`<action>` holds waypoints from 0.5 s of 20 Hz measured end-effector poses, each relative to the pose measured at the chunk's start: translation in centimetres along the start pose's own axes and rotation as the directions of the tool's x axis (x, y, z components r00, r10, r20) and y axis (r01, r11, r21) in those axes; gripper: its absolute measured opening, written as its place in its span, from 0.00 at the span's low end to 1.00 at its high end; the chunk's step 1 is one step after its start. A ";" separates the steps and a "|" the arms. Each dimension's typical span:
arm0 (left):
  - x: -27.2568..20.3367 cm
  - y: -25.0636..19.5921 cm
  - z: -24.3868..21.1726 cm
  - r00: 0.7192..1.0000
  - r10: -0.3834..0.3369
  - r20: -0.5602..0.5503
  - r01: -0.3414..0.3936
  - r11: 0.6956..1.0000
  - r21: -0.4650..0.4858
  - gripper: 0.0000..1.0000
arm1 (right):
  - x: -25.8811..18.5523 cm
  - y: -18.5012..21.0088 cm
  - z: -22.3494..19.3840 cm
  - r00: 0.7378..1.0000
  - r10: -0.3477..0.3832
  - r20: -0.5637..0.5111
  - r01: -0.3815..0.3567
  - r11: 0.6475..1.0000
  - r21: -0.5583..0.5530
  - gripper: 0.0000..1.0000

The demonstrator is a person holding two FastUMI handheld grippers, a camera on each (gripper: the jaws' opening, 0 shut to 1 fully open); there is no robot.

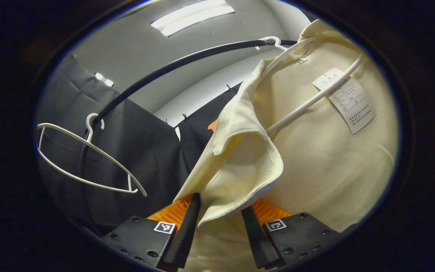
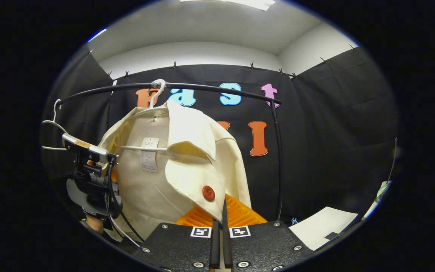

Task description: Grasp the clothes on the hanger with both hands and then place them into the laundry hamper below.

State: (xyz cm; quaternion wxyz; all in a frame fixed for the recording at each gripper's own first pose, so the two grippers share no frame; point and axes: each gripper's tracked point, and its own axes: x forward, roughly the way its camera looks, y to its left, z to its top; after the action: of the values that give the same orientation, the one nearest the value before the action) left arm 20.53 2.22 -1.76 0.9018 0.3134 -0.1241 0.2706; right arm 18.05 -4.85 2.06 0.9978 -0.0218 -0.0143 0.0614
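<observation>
Between my left gripper (image 1: 217, 215) fingers, jaws wide, hangs the cream jacket's (image 1: 315, 151) front flap. My right gripper (image 2: 220, 226) has pinched the buttoned front edge. Its hanger (image 1: 308, 102) hooks the rail (image 1: 172, 68) at twelve o'clock; lifting comes first.

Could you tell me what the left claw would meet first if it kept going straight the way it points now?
Most likely the cream jacket: the left claw stands open with the jacket's front flap hanging between its fingers and the body just beyond, though depth is hard to judge.
</observation>
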 end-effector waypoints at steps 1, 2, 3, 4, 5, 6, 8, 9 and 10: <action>0.2 0.1 0.1 0.999 -0.037 0.006 0.037 0.999 0.003 0.58 | 0.0 0.0 0.5 1.000 -0.005 0.015 0.005 1.000 -0.001 0.03; 0.5 0.7 0.0 0.998 -0.058 0.007 0.058 0.998 0.023 0.48 | -0.1 0.0 0.9 0.999 -0.014 0.031 0.014 1.000 -0.002 0.03; 0.8 1.4 0.0 0.998 -0.070 0.010 0.069 0.997 0.038 0.14 | -0.4 -0.2 1.3 0.999 -0.022 0.046 0.022 1.000 -0.002 0.03; 1.3 1.7 0.1 0.996 -0.090 0.010 0.090 0.995 0.040 0.11 | -0.5 -0.4 1.9 0.997 -0.032 0.065 0.032 0.999 -0.003 0.04; 1.5 2.2 0.2 0.995 -0.097 0.010 0.097 0.994 0.041 0.11 | -0.7 -0.7 2.4 0.995 -0.047 0.084 0.047 0.999 -0.003 0.03; 1.6 3.1 0.6 0.996 -0.093 0.014 0.092 0.994 0.054 0.11 | -0.9 -1.3 3.0 0.992 -0.065 0.105 0.065 0.998 0.001 0.03; 2.4 4.8 2.0 0.997 -0.066 0.047 0.061 0.993 0.100 0.12 | -1.5 -2.7 4.7 0.982 -0.111 0.154 0.111 0.994 0.009 0.03; 2.9 5.5 2.7 0.996 -0.053 0.066 0.045 0.992 0.121 0.12 | -1.8 -3.6 5.7 0.974 -0.136 0.180 0.136 0.991 0.012 0.02; 3.3 6.0 3.3 0.996 -0.044 0.082 0.032 0.990 0.139 0.12 | -2.1 -4.6 6.6 0.966 -0.161 0.202 0.162 0.987 0.012 0.02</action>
State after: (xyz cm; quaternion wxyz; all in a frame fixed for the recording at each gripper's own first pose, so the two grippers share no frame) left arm 19.73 5.43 5.06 0.8770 0.3882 -0.1376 0.2476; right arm 16.33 -9.41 8.80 0.9928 -0.0164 -0.1175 -0.0184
